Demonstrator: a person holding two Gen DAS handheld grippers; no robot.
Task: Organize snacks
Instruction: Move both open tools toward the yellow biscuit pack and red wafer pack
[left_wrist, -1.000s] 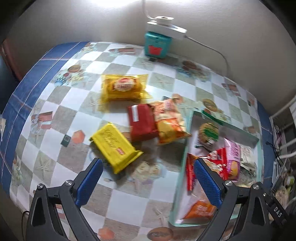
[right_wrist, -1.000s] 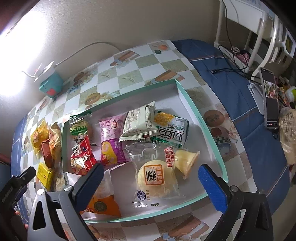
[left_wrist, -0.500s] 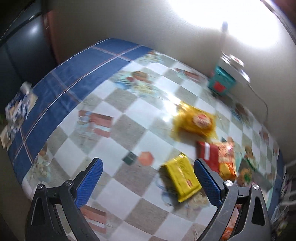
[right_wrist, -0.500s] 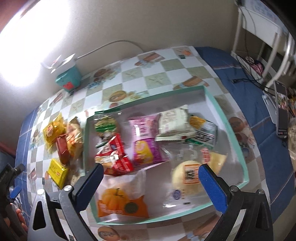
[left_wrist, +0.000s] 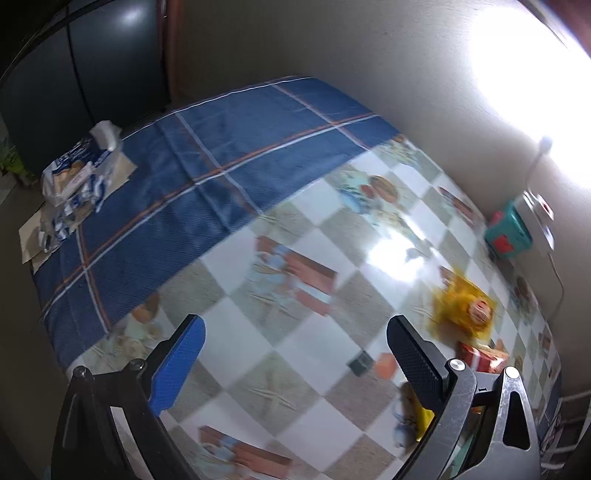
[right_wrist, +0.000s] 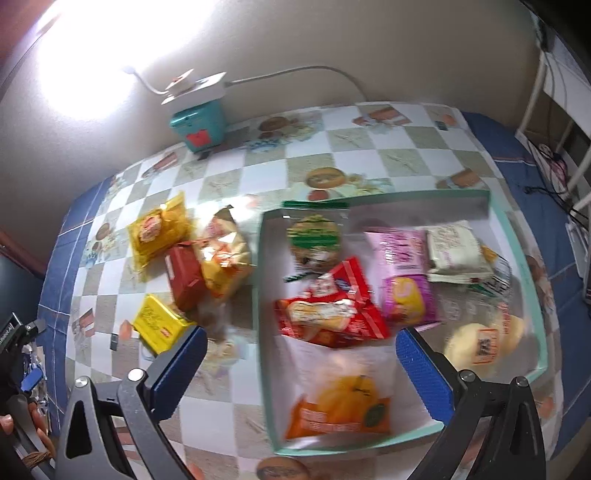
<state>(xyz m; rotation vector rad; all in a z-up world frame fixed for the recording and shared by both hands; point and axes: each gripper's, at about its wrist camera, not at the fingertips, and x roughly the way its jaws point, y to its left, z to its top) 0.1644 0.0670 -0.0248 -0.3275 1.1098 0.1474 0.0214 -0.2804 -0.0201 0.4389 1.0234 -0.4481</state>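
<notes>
Right tool (right_wrist: 297, 354) hanging wide and empty at the bottom middle of the frame. Left tool (left_wrist: 295, 345) also wide, holding nothing. Four loose snacks lying center left, beside the tray (right_wrist: 263, 291). Best starting with the yellow pack (right_wrist: 160, 323), closing slowly across its short sides.

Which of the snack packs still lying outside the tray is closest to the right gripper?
The flat yellow bar pack, lying just beyond the right gripper. The red pack, orange-yellow bag and yellow pouch all sit farther back toward the wall.
</notes>
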